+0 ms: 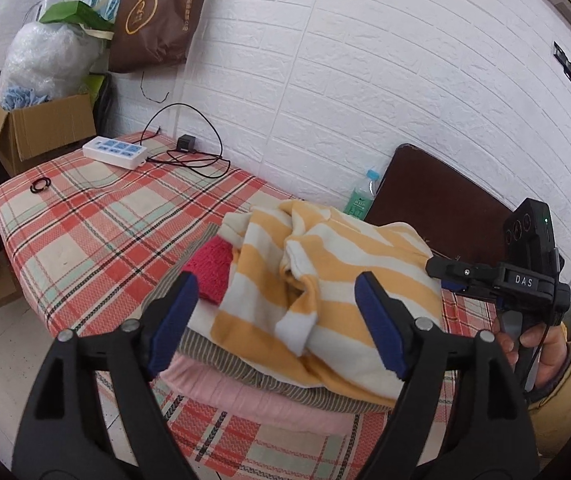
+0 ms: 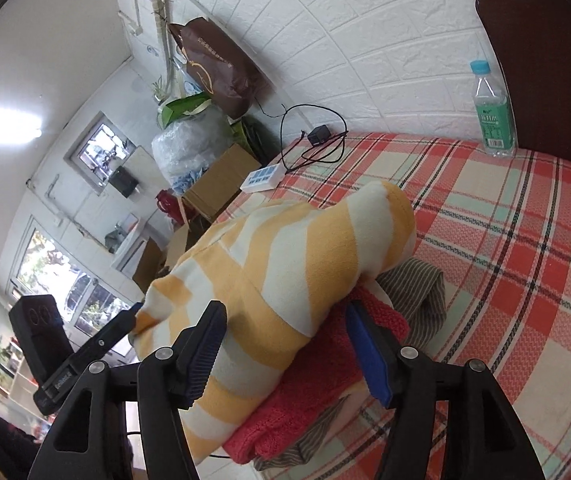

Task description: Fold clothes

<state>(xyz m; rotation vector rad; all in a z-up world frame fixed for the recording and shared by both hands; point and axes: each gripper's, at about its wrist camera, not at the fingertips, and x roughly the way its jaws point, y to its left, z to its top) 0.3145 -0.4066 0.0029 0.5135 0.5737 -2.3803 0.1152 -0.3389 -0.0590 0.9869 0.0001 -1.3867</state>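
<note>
Yellow-and-white striped knit, the striped garment (image 1: 325,280) lies loosely bunched on top of a small stack on the plaid bedcover (image 1: 97,232): beneath it a red knitted piece (image 1: 211,270), a grey-striped cloth (image 1: 245,372) and a pink layer (image 1: 245,396) at the bottom. The left gripper (image 1: 275,324) hangs over the near side of the stack with its jaws spread wide, blue pads clear of the fabric and nothing pinched. The right gripper (image 2: 285,356) also stands released; the striped garment and the red piece bulge up between its pads, but the pads do not press on them.

Only the left wrist view shows the pink layer and the person's hand (image 1: 541,356) on the other gripper's handle, with a yellow sleeve behind it. Only the right wrist view shows how high the striped garment humps up, and the windows (image 2: 97,152) beyond the bed's end.

The stack sits close to the bed's near edge, with floor visible just past it in the left wrist view. Open bedcover stretches from the stack to the white brick wall (image 1: 365,80) and toward the far end, where a power strip (image 1: 113,152) and black cable (image 1: 201,160) lie. A water bottle (image 2: 491,108) stands by the wall beside a dark brown board (image 1: 437,200). Cardboard boxes (image 1: 41,128) and hanging bags (image 1: 161,20) crowd the far corner.
</note>
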